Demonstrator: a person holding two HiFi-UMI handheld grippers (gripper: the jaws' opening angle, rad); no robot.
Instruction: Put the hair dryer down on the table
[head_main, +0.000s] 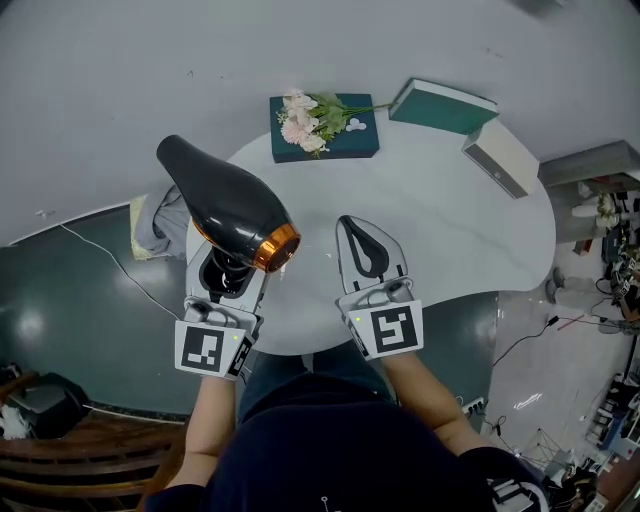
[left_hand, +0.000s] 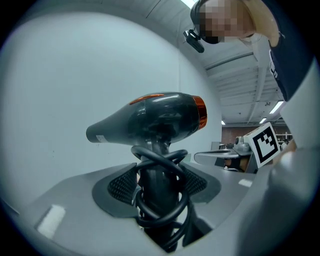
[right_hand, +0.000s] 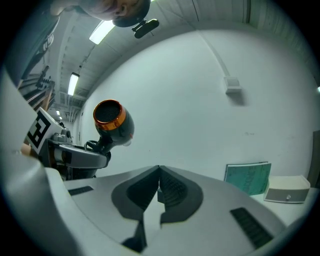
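Observation:
A black hair dryer (head_main: 225, 200) with an orange ring at its rear end stands upright over the near left edge of the white round table (head_main: 450, 230). My left gripper (head_main: 228, 262) is shut on its handle, which has the black cord wound around it. In the left gripper view the handle and cord sit between the pads (left_hand: 120, 186), and the hair dryer's body (left_hand: 150, 120) is above them. My right gripper (head_main: 358, 228) hovers over the table to the right, shut with nothing in it, its tips touching (right_hand: 159, 172). The right gripper view shows the hair dryer (right_hand: 112, 122) at left.
At the table's far side lie a dark teal box with pale flowers (head_main: 325, 125), a green book (head_main: 443, 105) and a white box (head_main: 500, 158). The book (right_hand: 248, 177) and white box (right_hand: 287, 189) show at right in the right gripper view. A cable runs across the dark floor (head_main: 100, 250).

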